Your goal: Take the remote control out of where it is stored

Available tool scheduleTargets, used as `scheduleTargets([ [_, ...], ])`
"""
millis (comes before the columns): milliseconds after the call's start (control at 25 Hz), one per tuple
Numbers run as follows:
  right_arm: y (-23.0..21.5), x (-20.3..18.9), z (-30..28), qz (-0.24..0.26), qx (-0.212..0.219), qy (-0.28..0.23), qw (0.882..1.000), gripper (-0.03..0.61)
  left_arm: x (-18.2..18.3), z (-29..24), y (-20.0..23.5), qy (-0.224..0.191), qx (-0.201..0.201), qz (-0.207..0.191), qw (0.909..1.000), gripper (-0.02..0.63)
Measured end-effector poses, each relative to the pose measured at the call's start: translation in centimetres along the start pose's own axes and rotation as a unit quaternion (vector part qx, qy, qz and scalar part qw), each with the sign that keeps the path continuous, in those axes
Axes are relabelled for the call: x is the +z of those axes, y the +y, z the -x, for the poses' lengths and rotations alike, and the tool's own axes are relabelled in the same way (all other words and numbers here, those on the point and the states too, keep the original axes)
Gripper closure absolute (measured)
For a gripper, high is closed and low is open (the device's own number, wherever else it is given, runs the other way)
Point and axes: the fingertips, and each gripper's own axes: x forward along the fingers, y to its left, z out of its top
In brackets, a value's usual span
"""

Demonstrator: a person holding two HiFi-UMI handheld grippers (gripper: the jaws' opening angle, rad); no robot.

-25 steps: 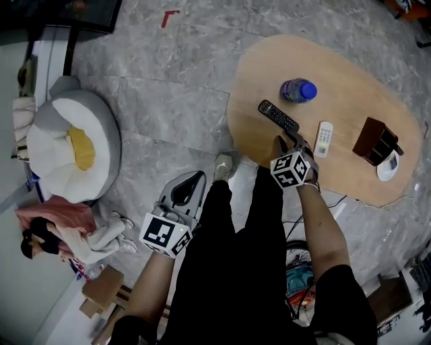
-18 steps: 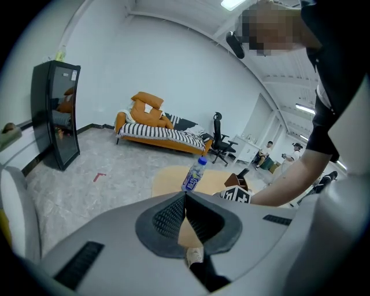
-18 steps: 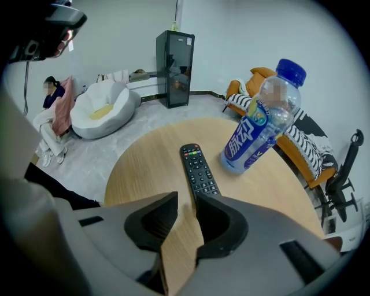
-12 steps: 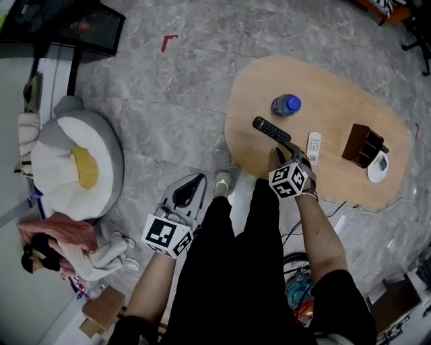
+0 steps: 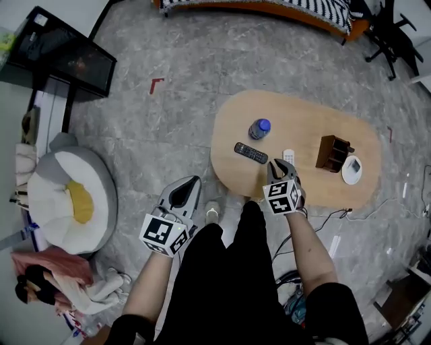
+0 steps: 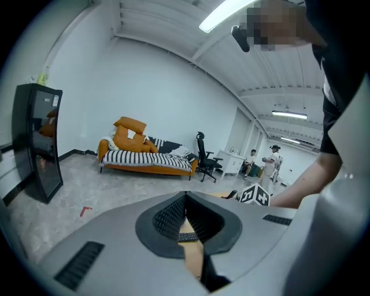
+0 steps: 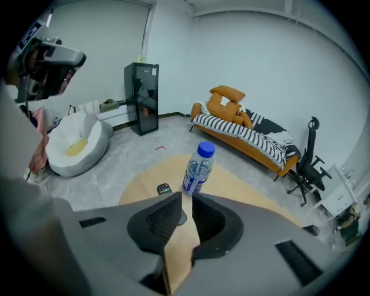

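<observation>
A black remote control [image 5: 250, 153] lies flat on the oval wooden table [image 5: 303, 118], with a white remote [image 5: 288, 157] to its right. A brown storage holder [image 5: 333, 153] stands further right. My right gripper [image 5: 275, 164] hangs above the table's near edge, between the two remotes and apart from both. Its jaws have just been closing to a narrow gap and hold nothing. In the right gripper view [image 7: 187, 199] the black remote [image 7: 164, 189] shows just left of the jaws. My left gripper [image 5: 194, 180] hovers over the floor left of the table, shut and empty [image 6: 185, 195].
A blue-capped water bottle [image 5: 259, 128] stands behind the black remote. A white round dish [image 5: 351, 170] lies by the holder. On the floor are a grey beanbag seat [image 5: 67, 192], a black cabinet [image 5: 60, 57], a striped sofa [image 5: 269, 7] and an office chair [image 5: 387, 27].
The head view has risen and the table looks smaller and farther. My right gripper has lifted off the black remote's near end. The left gripper has also come up.
</observation>
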Motion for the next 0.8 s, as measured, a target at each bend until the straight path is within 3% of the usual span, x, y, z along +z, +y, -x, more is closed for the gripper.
scheduleTargets([
  [320,-2.9,3.2,8.1,-0.131,-0.051,-0.071,0.987,0.526,4.2,-0.3,-2.3,-0.034,-0.037,-0.024,0.9985,0.606],
  [600,-6.1,4.5,15.6,-0.159,-0.118,-0.125,0.972,0.531,8.7,-1.1,-5.1,-0.071,-0.095,-0.048,0.9918,0.606],
  [800,-7.9,2.5,19.6,-0.173,-0.166,-0.132,0.962,0.531,9.8,-2.2,-7.8,-0.073,-0.141,-0.069,0.9849,0.607],
])
